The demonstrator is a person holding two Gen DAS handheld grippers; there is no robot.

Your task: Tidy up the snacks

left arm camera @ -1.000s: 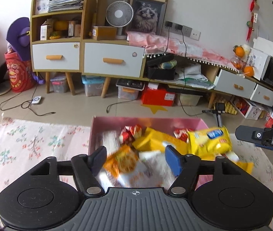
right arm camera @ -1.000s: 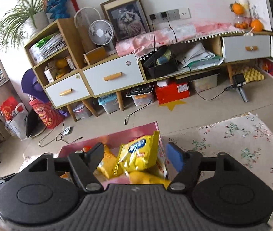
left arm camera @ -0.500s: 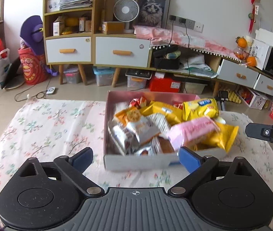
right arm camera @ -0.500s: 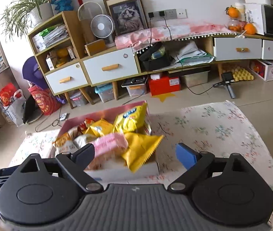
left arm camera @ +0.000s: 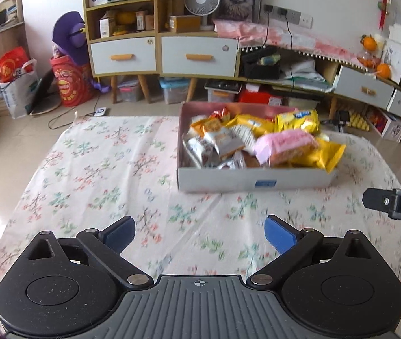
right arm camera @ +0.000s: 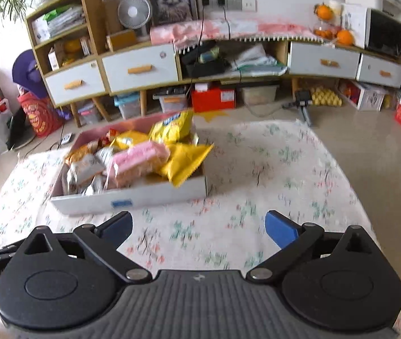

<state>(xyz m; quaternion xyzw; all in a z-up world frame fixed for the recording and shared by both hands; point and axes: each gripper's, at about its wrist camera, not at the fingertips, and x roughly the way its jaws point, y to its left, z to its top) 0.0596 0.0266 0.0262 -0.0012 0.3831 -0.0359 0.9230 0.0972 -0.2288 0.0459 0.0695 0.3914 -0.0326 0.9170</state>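
Snacks (left arm camera: 259,141) fill the box (left arm camera: 254,179) on the flowered desk (left arm camera: 101,169), heaped above its rim. Nearest to me, on this side of the box, the left gripper (left arm camera: 200,233) stands wide open with only cloth between its fingers. The right gripper (right arm camera: 199,226), also short of the box, has its jaws opening, nothing between them either. In the box a pink pack (left arm camera: 283,145) lies on top, near the front wall. Beside it a yellow bag (left arm camera: 324,155) sticks out past the box's right corner. A second yellow bag (left arm camera: 297,120) leans at the back wall. The risk, as I judge it, is that overhanging bag: a knock to the box or a careless reach could tip it onto the desk. The pink pack sits loose on the heap and could slide off too.
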